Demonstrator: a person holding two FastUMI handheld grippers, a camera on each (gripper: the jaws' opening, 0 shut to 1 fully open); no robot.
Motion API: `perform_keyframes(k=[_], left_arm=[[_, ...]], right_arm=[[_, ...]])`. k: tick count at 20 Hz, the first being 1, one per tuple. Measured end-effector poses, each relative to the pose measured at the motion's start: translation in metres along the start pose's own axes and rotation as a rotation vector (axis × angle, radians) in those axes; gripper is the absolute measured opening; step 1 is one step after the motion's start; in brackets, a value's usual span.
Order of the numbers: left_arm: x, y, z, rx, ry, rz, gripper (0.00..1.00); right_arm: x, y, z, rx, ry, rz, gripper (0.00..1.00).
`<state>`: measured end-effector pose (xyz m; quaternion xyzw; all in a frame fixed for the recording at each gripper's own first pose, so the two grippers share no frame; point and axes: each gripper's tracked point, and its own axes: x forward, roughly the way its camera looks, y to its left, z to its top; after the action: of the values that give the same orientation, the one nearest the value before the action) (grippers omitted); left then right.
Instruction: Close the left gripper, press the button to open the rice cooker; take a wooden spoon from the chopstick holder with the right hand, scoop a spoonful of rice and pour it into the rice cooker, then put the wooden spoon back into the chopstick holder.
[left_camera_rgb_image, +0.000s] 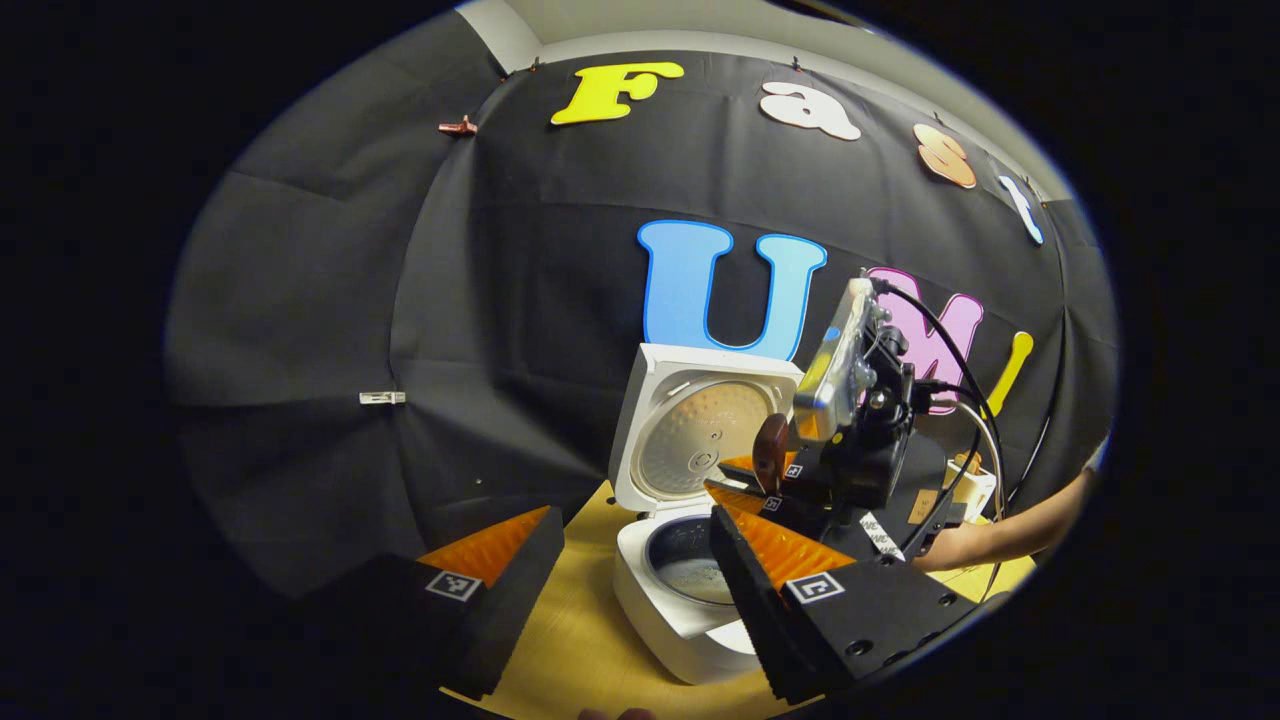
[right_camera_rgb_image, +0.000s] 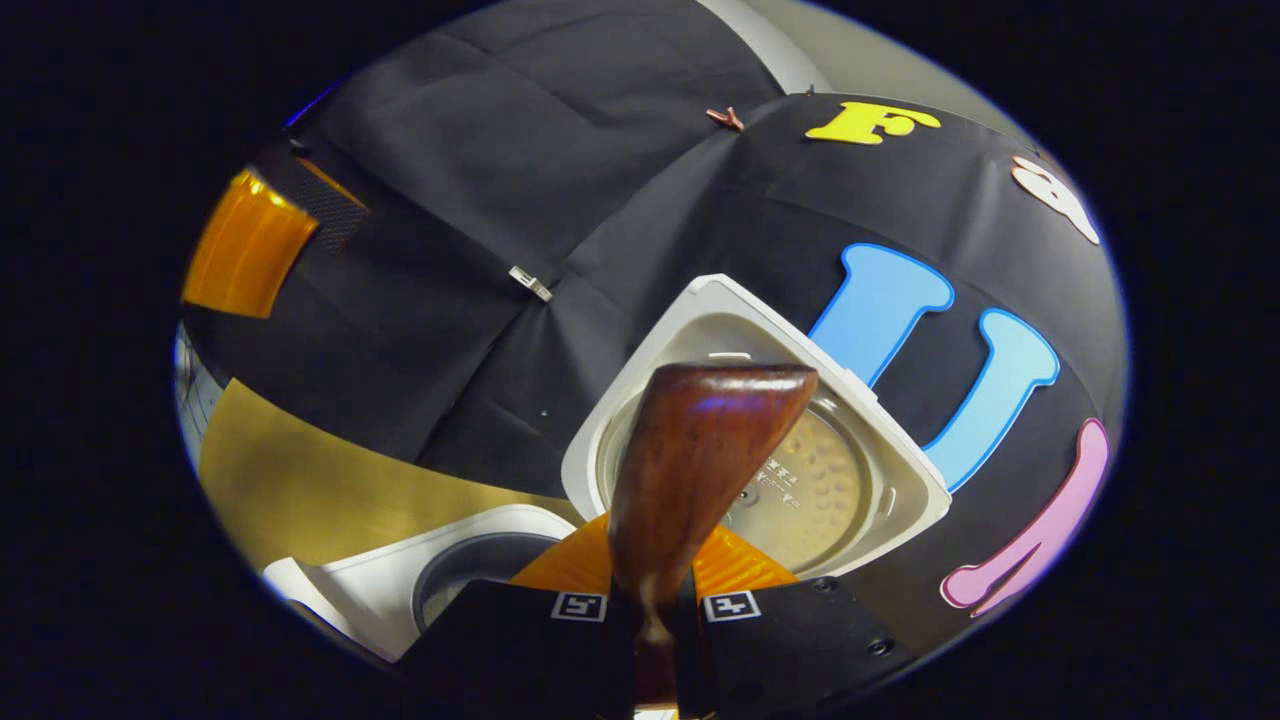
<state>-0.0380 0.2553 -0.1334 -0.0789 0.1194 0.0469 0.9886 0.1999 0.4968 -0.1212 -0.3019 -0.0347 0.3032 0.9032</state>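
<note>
White rice cooker (left_camera_rgb_image: 680, 610) with pale dimpled inner lid (right_camera_rgb_image: 800, 490), dark reddish-brown wooden spoon (right_camera_rgb_image: 690, 470), yellowish wood-grain surface (left_camera_rgb_image: 580, 640).

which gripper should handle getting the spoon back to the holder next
Right, most likely. The right gripper is already shut on the wooden spoon, held up by the open rice cooker. The left gripper is open and holds nothing.
</note>
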Motion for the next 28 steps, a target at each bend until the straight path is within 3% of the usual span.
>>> perform_keyframes(k=[1,2,3,7,8,9,10,11,16,17,20,21,23,24,25,28], left_arm=[[-0.001,-0.001,0.000,0.000,0.000,0.001,0.95],[-0.002,-0.002,0.000,0.002,-0.002,0.000,0.90],[-0.003,-0.003,0.001,0.004,-0.004,0.000,0.95],[-0.006,-0.006,0.002,0.007,-0.007,0.002,0.95],[-0.007,-0.007,0.003,0.010,-0.008,0.002,0.90],[-0.007,-0.008,0.004,0.013,-0.009,0.002,0.94],[-0.009,-0.009,0.006,0.014,-0.011,0.002,0.90],[-0.010,-0.012,0.006,0.015,-0.013,0.001,0.95],[-0.014,-0.028,0.010,0.031,-0.015,-0.014,0.90],[-0.015,-0.033,0.010,0.034,-0.019,-0.022,0.95],[-0.014,-0.053,0.017,0.045,-0.029,-0.053,0.90],[-0.012,-0.062,0.018,0.046,-0.031,-0.067,0.95],[-0.010,-0.079,0.019,0.048,-0.032,-0.095,0.95],[-0.009,-0.088,0.019,0.049,-0.032,-0.108,0.90],[-0.008,-0.096,0.018,0.052,-0.032,-0.121,0.95],[-0.005,-0.124,0.020,0.057,-0.029,-0.162,0.95]], right_arm=[[-0.001,-0.001,0.000,0.032,0.004,0.001,0.20],[0.000,-0.002,0.002,0.088,0.010,0.000,0.20],[-0.002,-0.002,0.004,0.166,0.014,-0.007,0.20],[-0.009,-0.011,0.001,0.616,0.049,-0.061,0.20],[-0.010,-0.016,-0.002,0.734,0.053,-0.074,0.20],[-0.011,-0.023,-0.007,0.840,0.054,-0.098,0.20],[-0.014,-0.034,-0.013,0.937,0.051,-0.123,0.20],[-0.017,-0.044,-0.016,1.028,0.043,-0.142,0.20],[-0.048,-0.093,-0.035,1.484,-0.035,-0.230,0.20],[-0.053,-0.101,-0.040,1.537,-0.053,-0.253,0.20],[-0.078,-0.130,-0.054,1.607,-0.109,-0.312,0.20],[-0.093,-0.141,-0.054,1.624,-0.129,-0.326,0.20],[-0.126,-0.166,-0.060,1.662,-0.173,-0.362,0.20],[-0.142,-0.180,-0.065,1.683,-0.195,-0.380,0.20],[-0.157,-0.195,-0.072,1.698,-0.217,-0.403,0.20],[-0.213,-0.233,-0.099,1.687,-0.254,-0.494,0.20]])
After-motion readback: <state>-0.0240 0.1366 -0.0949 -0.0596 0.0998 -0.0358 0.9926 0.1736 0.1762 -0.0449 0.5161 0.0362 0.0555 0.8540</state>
